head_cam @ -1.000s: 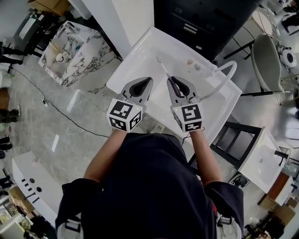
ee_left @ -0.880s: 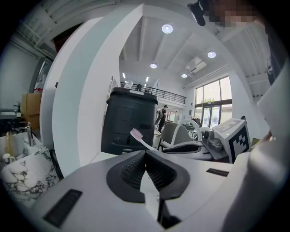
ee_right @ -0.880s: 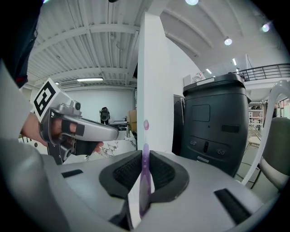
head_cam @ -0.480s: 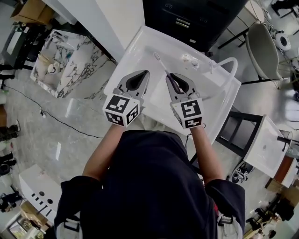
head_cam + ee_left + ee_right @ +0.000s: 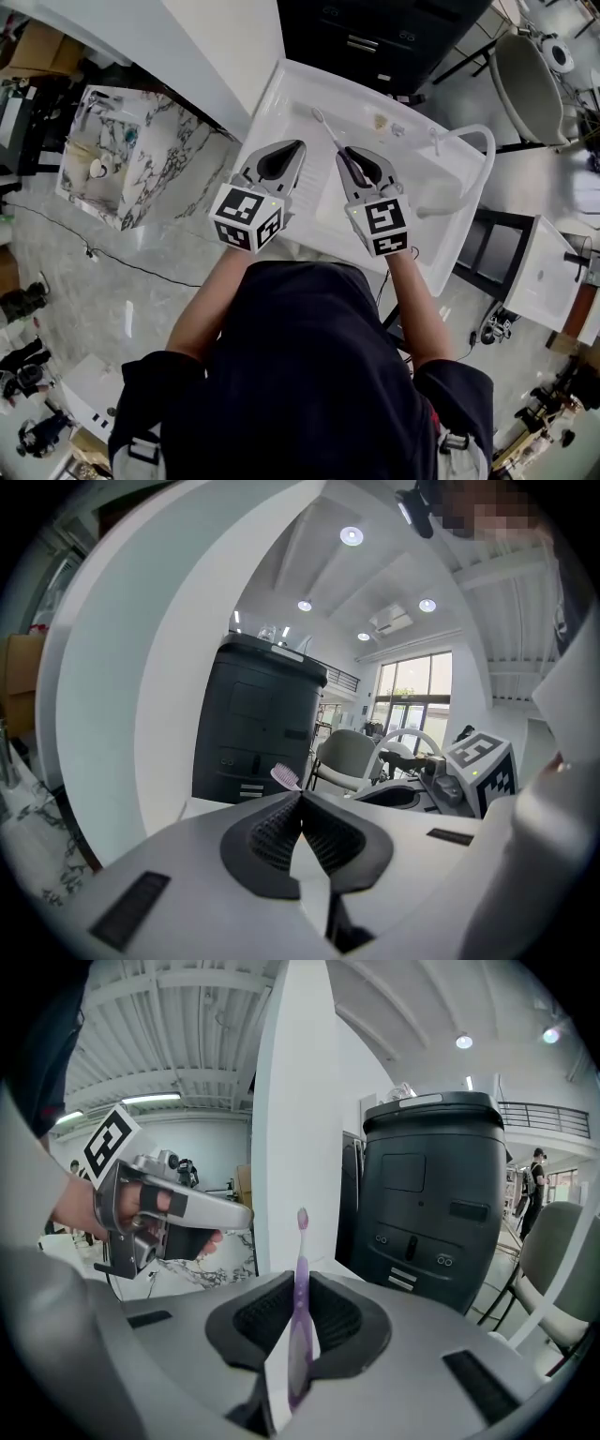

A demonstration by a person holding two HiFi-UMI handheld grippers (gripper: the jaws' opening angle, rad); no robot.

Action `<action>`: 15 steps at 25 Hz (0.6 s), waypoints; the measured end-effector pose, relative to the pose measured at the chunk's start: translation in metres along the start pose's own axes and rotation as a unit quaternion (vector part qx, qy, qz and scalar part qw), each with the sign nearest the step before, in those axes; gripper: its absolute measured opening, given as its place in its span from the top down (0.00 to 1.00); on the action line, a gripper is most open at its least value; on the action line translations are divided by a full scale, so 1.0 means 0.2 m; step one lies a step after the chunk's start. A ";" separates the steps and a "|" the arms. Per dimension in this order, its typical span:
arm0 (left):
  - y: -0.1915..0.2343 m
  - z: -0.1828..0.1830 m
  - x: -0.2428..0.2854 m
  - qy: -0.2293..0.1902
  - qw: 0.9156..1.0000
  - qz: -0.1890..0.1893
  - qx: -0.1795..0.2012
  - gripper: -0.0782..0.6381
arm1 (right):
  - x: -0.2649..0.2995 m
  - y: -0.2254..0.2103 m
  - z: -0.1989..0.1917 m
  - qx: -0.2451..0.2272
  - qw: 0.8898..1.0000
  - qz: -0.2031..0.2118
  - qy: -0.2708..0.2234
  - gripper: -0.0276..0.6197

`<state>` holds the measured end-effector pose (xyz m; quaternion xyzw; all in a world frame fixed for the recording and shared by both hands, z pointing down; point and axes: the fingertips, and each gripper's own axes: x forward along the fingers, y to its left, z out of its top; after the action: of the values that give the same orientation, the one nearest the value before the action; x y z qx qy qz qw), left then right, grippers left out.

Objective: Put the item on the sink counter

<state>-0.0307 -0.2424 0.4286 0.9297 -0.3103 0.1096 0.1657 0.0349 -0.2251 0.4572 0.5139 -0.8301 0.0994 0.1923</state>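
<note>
Honestly, the risky bit is the grip. Right claw (image 5: 349, 155) is pinched shut on the lower handle of the toothbrush (image 5: 329, 132). Most of the brush sticks out past the tips, with the bristle end pointing at the far side of the table (image 5: 278, 97). It's held up in the air over the white top, not touching anything as far as I can see.

With a handle that thin and that much overhang, I'd guess a tap of the head on the surface could swivel it in the pads or pop it loose. Other worry: it's hanging over or near the basin (image 5: 422, 192), so letting go there could send it sliding into the bowl instead of resting on the flat rim.

Left claw (image 5: 300, 801) is closed on nothing and sits just beside the right one, so a bump between them could also knock the brush off line.
</note>
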 end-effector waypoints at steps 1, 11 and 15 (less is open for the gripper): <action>0.02 0.00 0.01 0.003 1.000 -0.004 -0.002 0.88 | 0.03 -0.01 0.00 0.000 1.000 -0.002 0.004 0.85; 0.19 -0.05 0.18 0.029 0.999 -0.039 -0.019 0.88 | 0.27 -0.12 -0.08 0.003 0.998 -0.008 0.065 0.85; 0.24 -0.07 0.25 0.039 0.998 -0.054 -0.020 0.88 | 0.37 -0.15 -0.14 -0.005 0.996 0.003 0.090 0.85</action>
<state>-0.0213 -0.3001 0.4678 0.9366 -0.2551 0.1304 0.2019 0.0377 -0.2891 0.5121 0.4998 -0.8111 0.1420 0.2687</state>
